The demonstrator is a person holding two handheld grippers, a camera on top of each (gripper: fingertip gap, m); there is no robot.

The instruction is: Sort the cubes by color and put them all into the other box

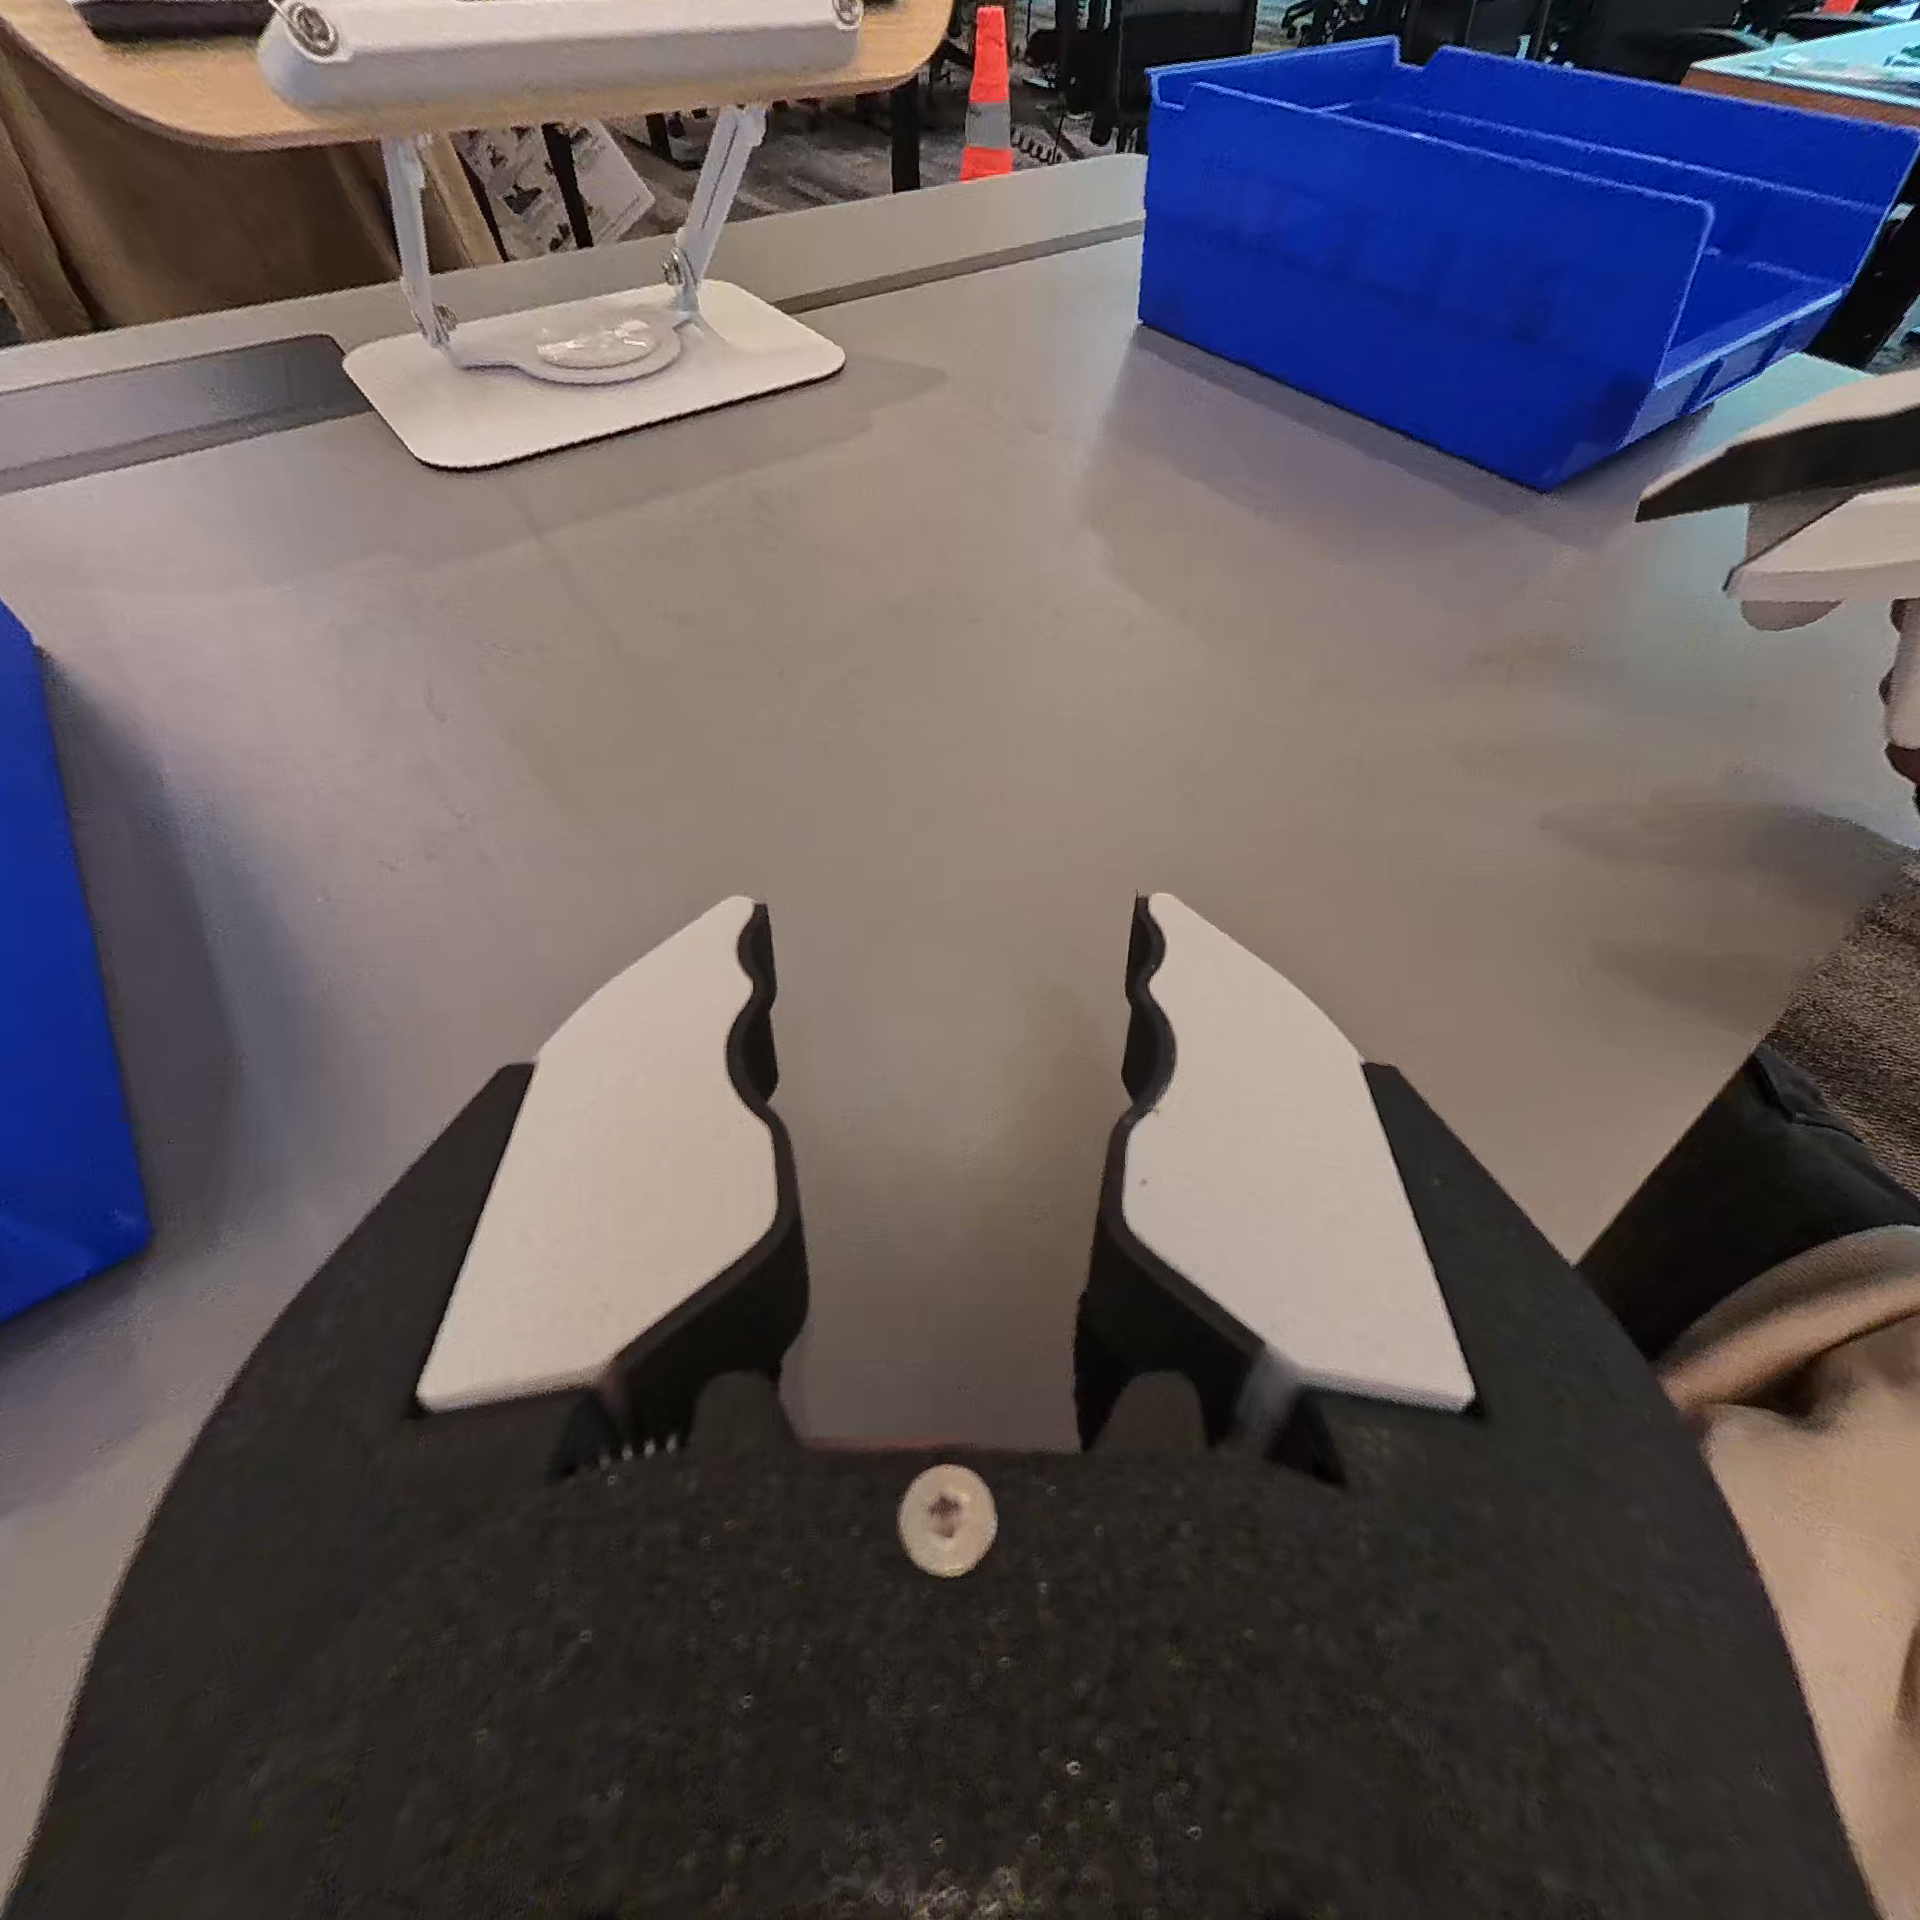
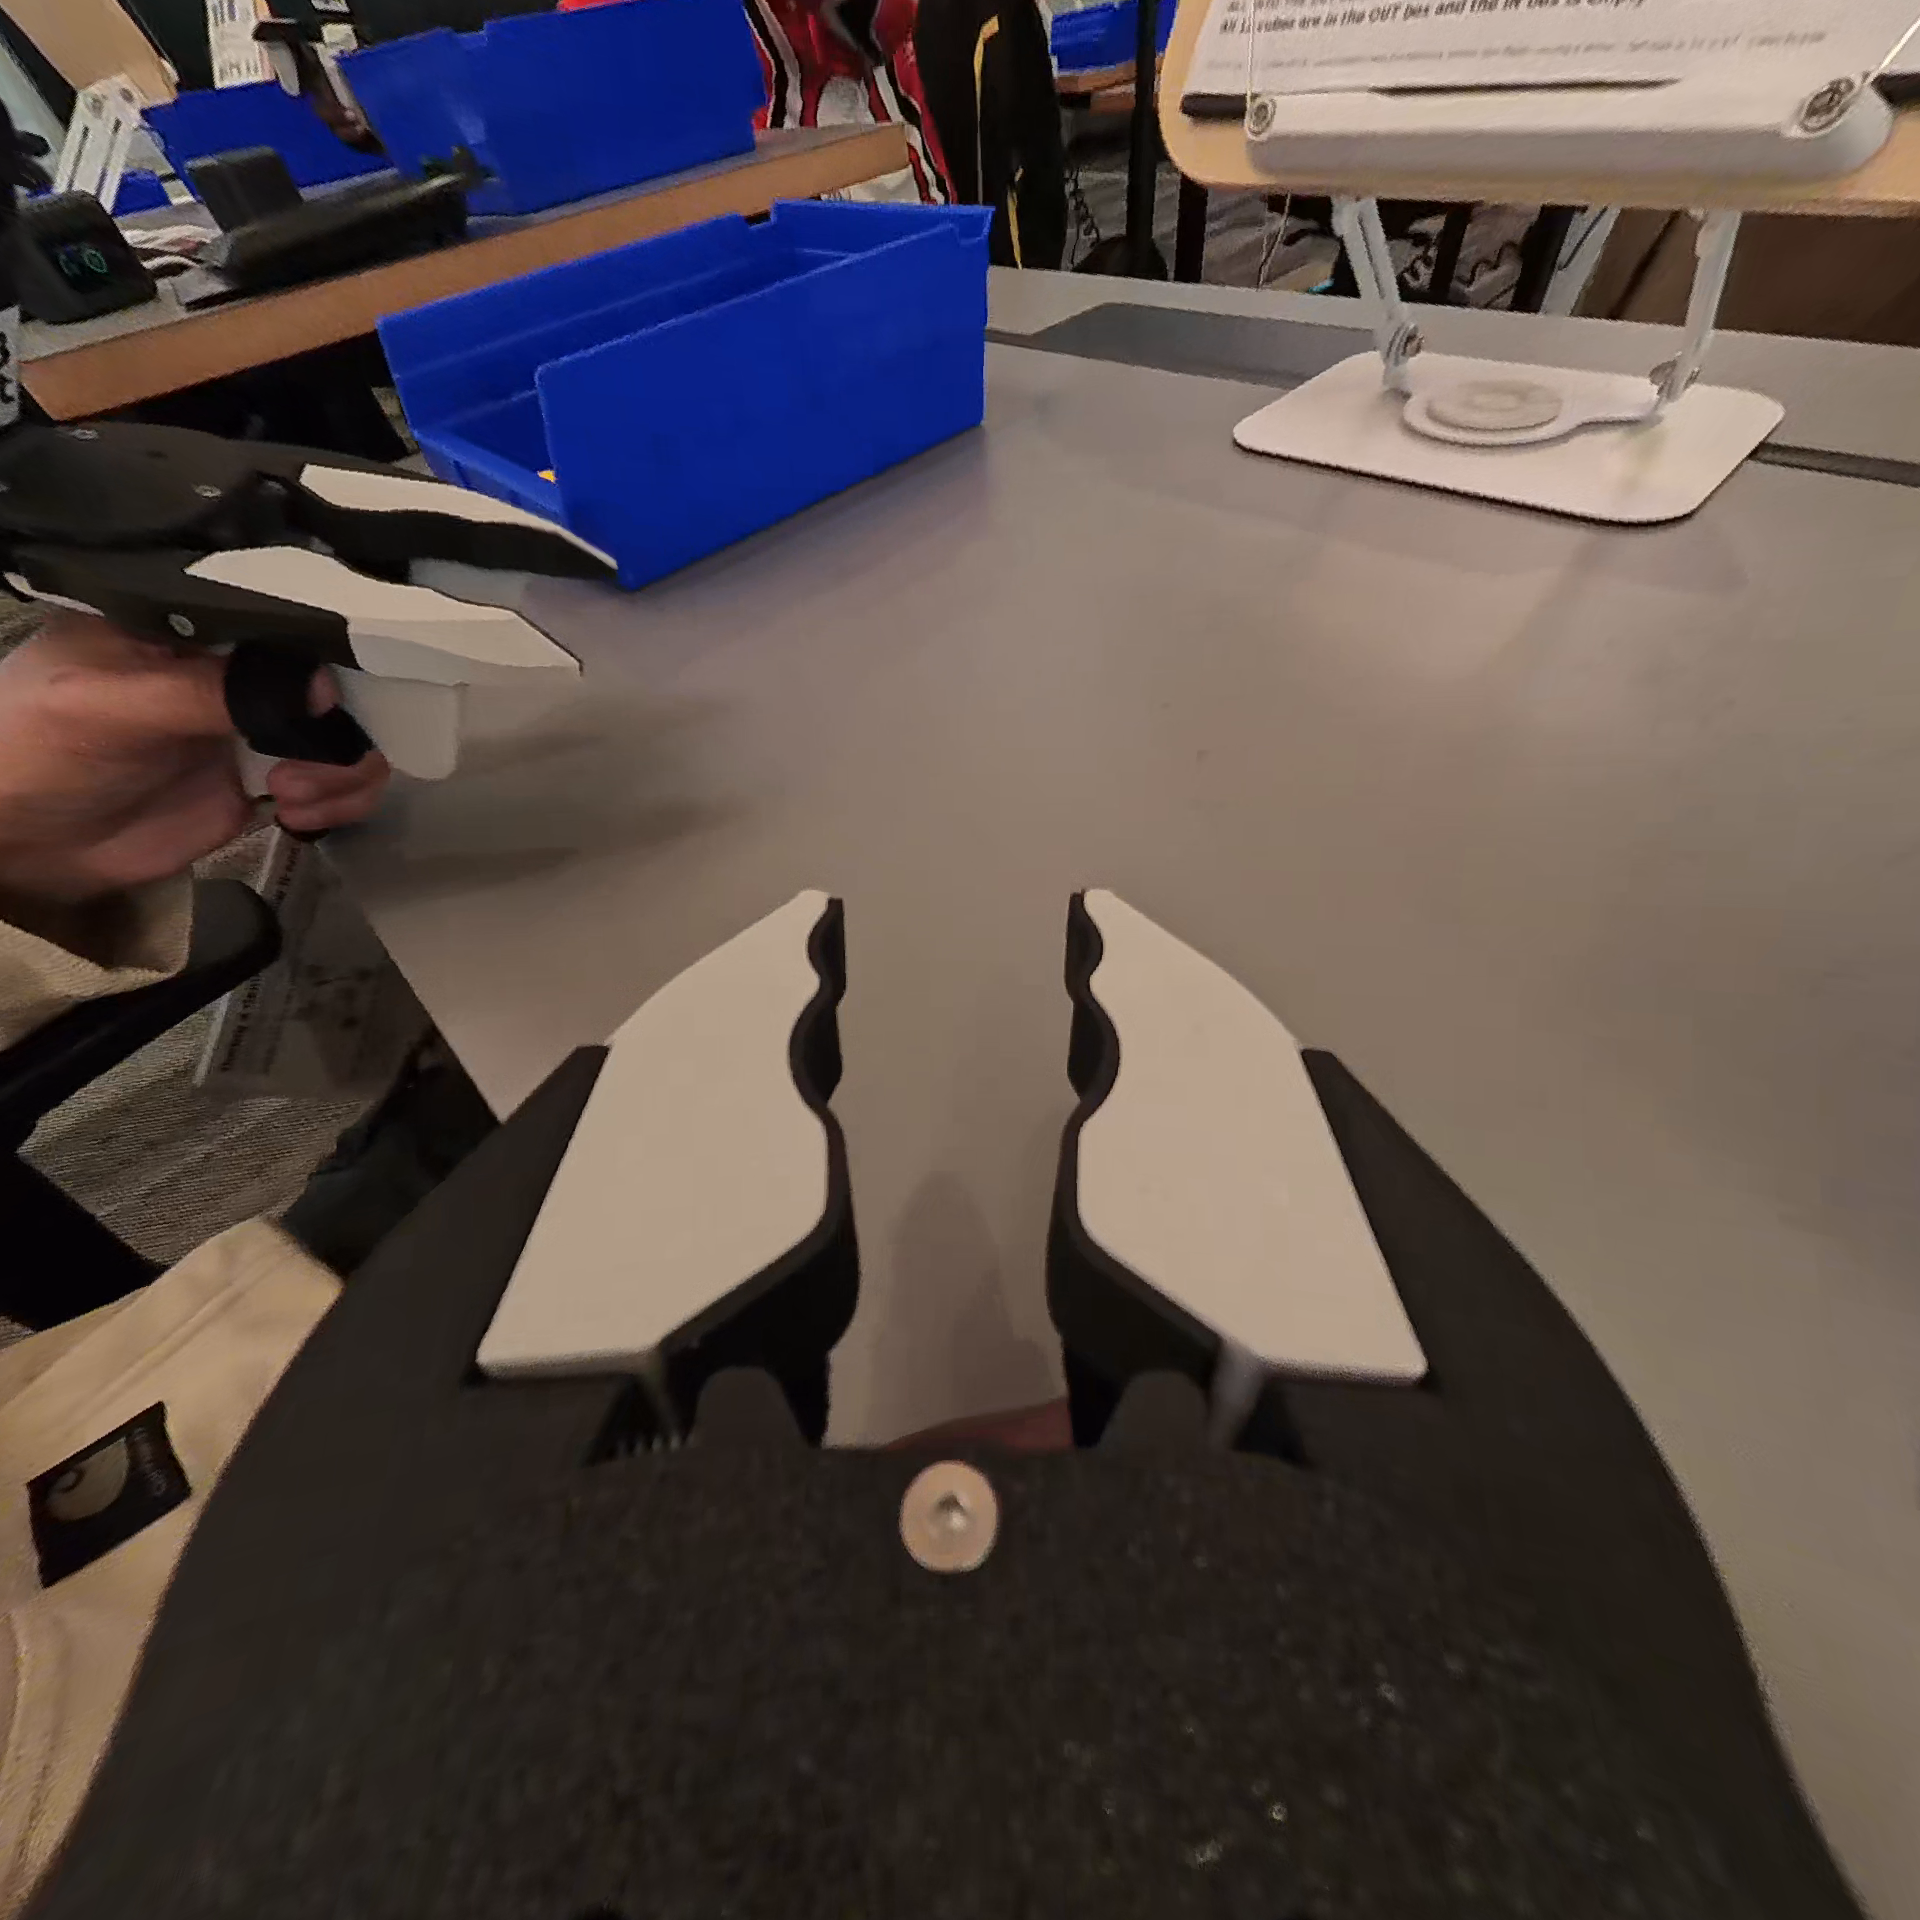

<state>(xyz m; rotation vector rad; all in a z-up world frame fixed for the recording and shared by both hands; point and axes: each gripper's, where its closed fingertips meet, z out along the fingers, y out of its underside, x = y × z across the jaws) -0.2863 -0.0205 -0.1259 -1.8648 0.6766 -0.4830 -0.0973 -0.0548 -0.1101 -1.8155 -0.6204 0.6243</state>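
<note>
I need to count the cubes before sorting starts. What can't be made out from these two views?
- Left wrist view: the blue bin shows its outer wall, which hides its contents.
- Left wrist view: a second blue box is cut off by the left edge.
- Right wrist view: the bin shows only a small yellow speck, too small to identify.

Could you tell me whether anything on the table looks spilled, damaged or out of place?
Nothing stands out. Both blue bins sit upright on the grey table, the white stand is level, and both grippers are open and empty.
</note>
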